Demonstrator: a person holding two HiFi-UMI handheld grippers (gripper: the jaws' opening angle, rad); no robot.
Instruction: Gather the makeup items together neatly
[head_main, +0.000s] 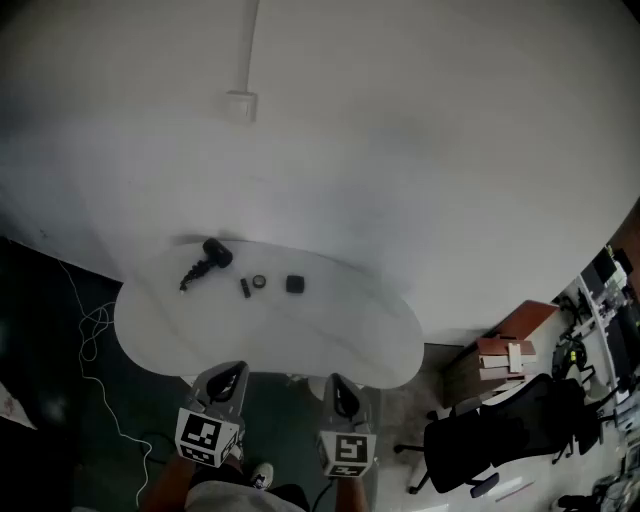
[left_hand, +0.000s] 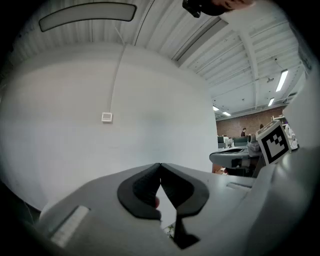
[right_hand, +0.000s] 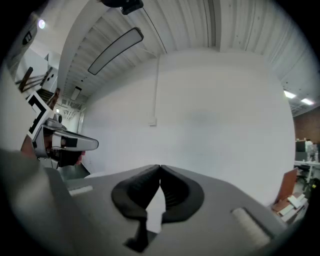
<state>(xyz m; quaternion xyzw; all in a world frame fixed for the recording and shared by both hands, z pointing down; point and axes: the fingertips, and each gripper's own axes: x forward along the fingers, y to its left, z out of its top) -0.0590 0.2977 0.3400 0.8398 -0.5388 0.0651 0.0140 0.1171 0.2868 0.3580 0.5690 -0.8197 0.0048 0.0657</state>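
Observation:
On the white oval table (head_main: 330, 335) lie several small black makeup items: a round black brush or puff with a handle (head_main: 207, 258) at the far left, a short black stick (head_main: 245, 288), a small round pot (head_main: 259, 282) and a square black compact (head_main: 294, 284). My left gripper (head_main: 229, 377) and right gripper (head_main: 341, 387) hover at the table's near edge, well short of the items. In the left gripper view the jaws (left_hand: 160, 167) meet at the tips with nothing between them. The right gripper's jaws (right_hand: 160, 169) touch likewise, holding nothing. Neither gripper view shows the items.
A white wall with a small switch box (head_main: 241, 105) rises behind the table. A black office chair (head_main: 500, 430) and a brown cabinet with boxes (head_main: 505, 355) stand to the right. White cable (head_main: 95, 330) trails over the dark floor at left.

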